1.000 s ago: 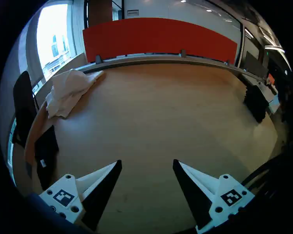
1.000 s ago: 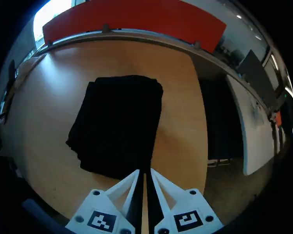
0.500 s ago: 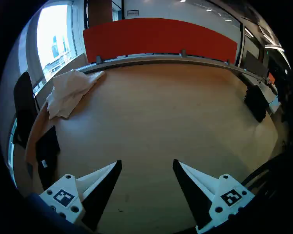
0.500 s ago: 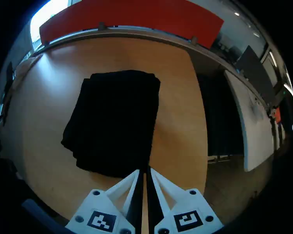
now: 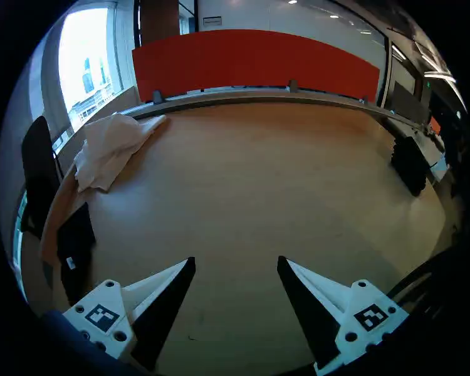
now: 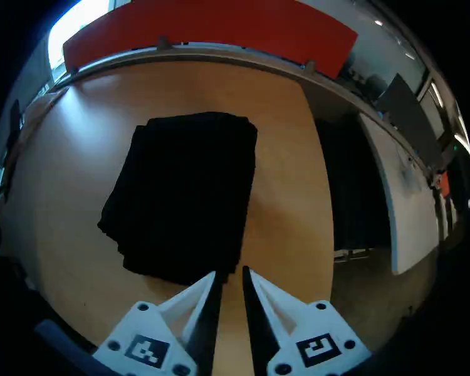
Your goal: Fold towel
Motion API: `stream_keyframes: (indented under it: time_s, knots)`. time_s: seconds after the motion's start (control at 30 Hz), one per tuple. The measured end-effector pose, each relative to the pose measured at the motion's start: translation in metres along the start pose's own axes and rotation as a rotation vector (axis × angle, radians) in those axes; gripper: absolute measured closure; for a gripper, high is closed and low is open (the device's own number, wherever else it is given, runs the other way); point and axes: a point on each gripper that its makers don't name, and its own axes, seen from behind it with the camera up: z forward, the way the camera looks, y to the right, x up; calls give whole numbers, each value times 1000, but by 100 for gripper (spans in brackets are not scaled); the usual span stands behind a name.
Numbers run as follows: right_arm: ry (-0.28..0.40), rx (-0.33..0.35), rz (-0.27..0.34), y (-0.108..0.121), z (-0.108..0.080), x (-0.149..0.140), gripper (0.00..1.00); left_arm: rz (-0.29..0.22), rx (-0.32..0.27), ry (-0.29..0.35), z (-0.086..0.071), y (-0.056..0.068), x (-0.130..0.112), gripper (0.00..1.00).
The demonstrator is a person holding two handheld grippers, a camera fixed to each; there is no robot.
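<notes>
Nearest in the right gripper view: the white two-finger right tool (image 6: 230, 294), tips parted by a narrow slit, clamped on nothing. Hovers low over the pale wooden desk (image 6: 285, 156), right at the near edge of a folded black cloth towel (image 6: 185, 194). Touching or just short, impossible to tell, with dark finger edges merging into dark cloth. Lies dead ahead of that tool, long axis running away from the tips and leaning a little leftward at the near end. Looks already folded into a thick rectangle, layers stepping out along its left side. No creases legible in the blackness.

In the left gripper view: the white left tool (image 5: 235, 294), fingers wide apart and empty above bare desk. Off at the left rim, a flat black object (image 5: 75, 244) and a black chair back (image 5: 37, 169), both cut off and hard to identify. Well ahead and to the left, near the far desk edge, a crumpled white cloth towel (image 5: 109, 150), bunched, long axis slanting from near-left to far-right. Seems the next piece to fold, and seems to fall to the left tool, with no way to judge its distance from the right tool. At the far right, a small dark ridged stack (image 5: 410, 164), too small to name. Behind everything, a long red partition panel (image 5: 260, 62)
</notes>
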Motion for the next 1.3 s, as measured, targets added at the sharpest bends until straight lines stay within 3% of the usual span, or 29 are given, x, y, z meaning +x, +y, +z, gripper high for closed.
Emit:
stream_keyframes:
  time_s: [0.17,0.27,0.67,1.0,1.3]
  knots:
    - [14,5,9,-3,-3,0,14,-2,-1,2,-1,1,0,3]
    - [21,6,24,-5,-4,-1,5,-4,-4,4,-1,2,0,3]
    - [72,14,102,-16,-8,7,2,-11,1,16,-1,0,2,3]
    - [142,-3,215,-26,-13,20,2,-20,38,16,3,-8,0,3]
    - [193,-25,295,-38,-17,27,2,-27,34,25,5,-7,5,3]
